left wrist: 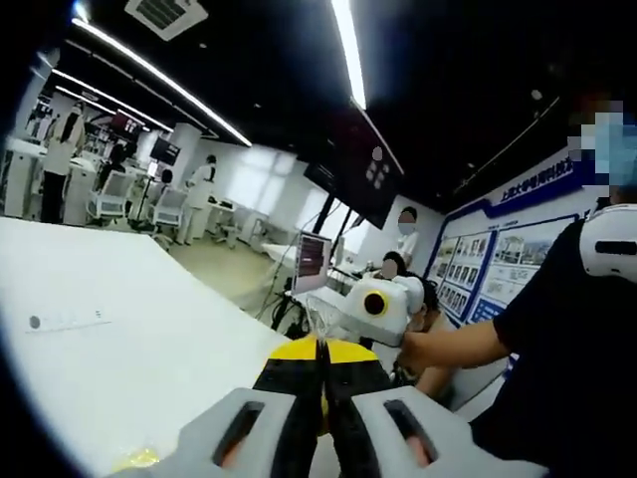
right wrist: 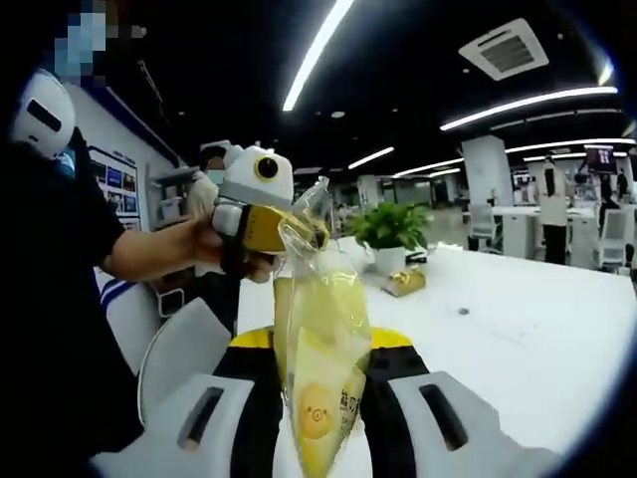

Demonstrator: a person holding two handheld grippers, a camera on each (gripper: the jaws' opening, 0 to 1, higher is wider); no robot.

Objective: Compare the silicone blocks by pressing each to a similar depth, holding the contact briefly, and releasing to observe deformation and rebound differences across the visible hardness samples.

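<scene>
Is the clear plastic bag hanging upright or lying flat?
Upright: the clear plastic bag hangs between the right gripper and left gripper.

We cannot read the print on the clear yellow bag (right wrist: 320,344), and its lower end runs off the right gripper view's near edge between the right tool (right wrist: 317,418). The left tool (left wrist: 323,398) hides whatever its closed jaws pinch except a clear wisp. A small gold object (right wrist: 403,283) on the bench (right wrist: 537,329) is too blurred to name.
</scene>
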